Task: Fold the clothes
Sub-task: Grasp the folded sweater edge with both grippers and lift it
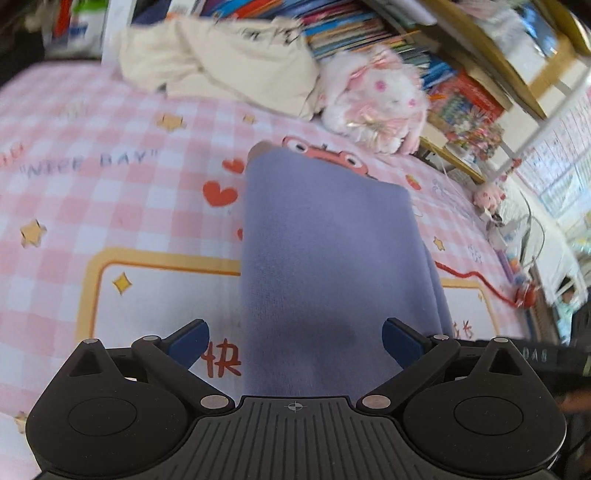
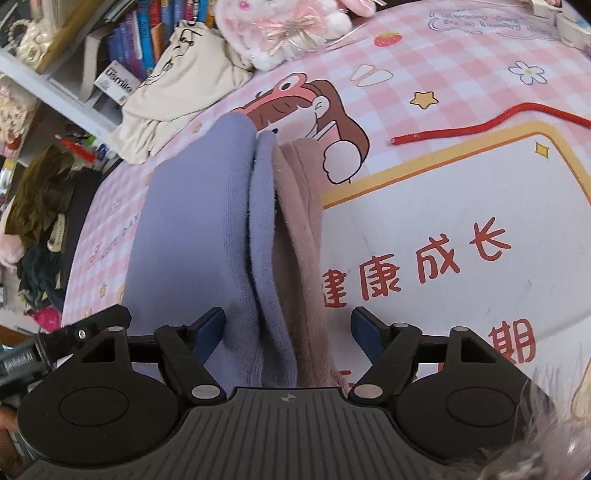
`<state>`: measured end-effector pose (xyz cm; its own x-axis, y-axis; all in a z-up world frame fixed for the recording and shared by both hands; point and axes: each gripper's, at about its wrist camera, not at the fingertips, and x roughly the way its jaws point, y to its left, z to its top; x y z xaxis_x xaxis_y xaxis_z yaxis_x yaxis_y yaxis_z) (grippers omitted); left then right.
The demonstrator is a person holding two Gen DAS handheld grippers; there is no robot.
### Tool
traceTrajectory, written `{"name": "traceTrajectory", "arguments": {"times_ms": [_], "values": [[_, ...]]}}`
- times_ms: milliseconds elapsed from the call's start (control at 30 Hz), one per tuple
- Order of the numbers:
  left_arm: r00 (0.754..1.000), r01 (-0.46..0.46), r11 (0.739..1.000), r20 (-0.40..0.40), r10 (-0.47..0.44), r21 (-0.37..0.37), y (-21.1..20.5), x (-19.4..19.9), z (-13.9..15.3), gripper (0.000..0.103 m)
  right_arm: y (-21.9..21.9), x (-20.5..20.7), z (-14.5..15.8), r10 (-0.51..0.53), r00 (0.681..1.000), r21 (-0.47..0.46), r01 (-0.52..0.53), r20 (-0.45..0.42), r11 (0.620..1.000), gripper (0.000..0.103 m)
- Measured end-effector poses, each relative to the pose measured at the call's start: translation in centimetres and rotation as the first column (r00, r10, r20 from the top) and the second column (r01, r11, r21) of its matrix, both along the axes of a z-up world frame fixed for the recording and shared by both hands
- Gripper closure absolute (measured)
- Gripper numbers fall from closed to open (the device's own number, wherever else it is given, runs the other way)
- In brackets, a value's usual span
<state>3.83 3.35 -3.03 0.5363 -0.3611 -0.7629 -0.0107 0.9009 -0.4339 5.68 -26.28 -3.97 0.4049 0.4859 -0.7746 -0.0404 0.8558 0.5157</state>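
Note:
A folded lavender garment (image 1: 325,251) with a mauve fleece lining (image 2: 299,229) lies on the pink checked table cover (image 1: 92,177). In the left wrist view it runs away from me between the blue pads. My left gripper (image 1: 295,343) is open, its fingers wide on either side of the cloth's near end. In the right wrist view the lavender garment (image 2: 195,236) shows its stacked folded edges. My right gripper (image 2: 288,332) is open too, straddling those layers without pinching them.
A cream tote bag (image 1: 221,59) and a pink-white plush toy (image 1: 376,96) sit at the back by shelves of books (image 1: 369,33). A red cord (image 2: 487,125) lies on the cover to the right. Dark clothes (image 2: 40,206) pile up left of the table.

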Motion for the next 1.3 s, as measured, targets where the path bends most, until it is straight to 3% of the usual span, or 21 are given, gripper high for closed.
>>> {"name": "traceTrajectory", "arguments": {"times_ms": [167,300,400,467,567,633,700,800,933,1067,1133,1300], "values": [[1.0,0.013,0.997,-0.025,-0.015,-0.072,0.4,0.9,-1.1,0.004,0.7,0.4,-0.3,-0.002,1.0,0.033,0.002,-0.015,0.999,0.027],[0.999,0.008,0.991,-0.042,-0.014,-0.131,1.0,1.5,-2.0,0.021,1.8,0.8,-0.2,0.026,1.0,0.015,-0.026,0.008,1.0,0.031],[0.999,-0.002,0.986,-0.052,-0.007,-0.17,1.5,1.8,-2.4,0.029,2.2,1.0,-0.2,0.021,0.999,-0.007,-0.021,0.026,1.0,0.047],[0.999,0.01,0.989,-0.045,-0.016,-0.147,1.1,1.8,-2.3,0.033,2.3,1.0,-0.1,0.016,0.999,-0.015,-0.015,0.037,1.0,0.058],[0.998,0.058,0.998,0.011,-0.058,-0.035,-0.4,1.3,-1.1,0.043,3.4,-0.1,1.1,0.071,0.99,-0.084,-0.061,0.118,0.995,0.073],[0.99,0.106,0.991,0.084,-0.113,0.08,-1.6,0.3,0.3,0.045,4.2,-1.1,2.1,0.129,0.974,-0.128,-0.106,0.186,0.986,0.074],[0.982,0.141,0.98,0.108,-0.157,0.141,-2.1,-0.1,1.0,0.044,3.7,-0.9,1.7,0.114,0.98,-0.092,-0.1,0.163,0.991,0.074],[0.99,0.134,0.989,0.035,-0.137,0.064,-0.8,0.8,0.1,0.041,2.8,-0.6,1.0,0.086,0.989,-0.03,-0.083,0.116,0.996,0.069],[0.995,0.091,0.994,-0.042,-0.093,-0.06,1.2,1.7,-1.4,0.036,2.3,0.3,0.2,0.055,0.997,-0.013,-0.054,0.05,0.998,0.049],[0.993,0.074,0.989,-0.077,-0.084,-0.131,1.8,2.3,-2.5,0.031,2.7,0.9,-0.3,0.063,0.998,-0.006,-0.063,0.026,0.998,0.047],[0.994,0.069,0.988,-0.07,-0.079,-0.138,1.5,2.4,-2.6,0.031,2.9,0.9,-0.4,0.067,0.997,-0.001,-0.067,0.023,0.998,0.047],[0.995,0.092,0.992,-0.037,-0.095,-0.086,0.6,2.1,-2.3,0.043,3.1,1.1,-0.4,0.089,0.995,0.017,-0.089,0.033,0.996,0.067]]}}
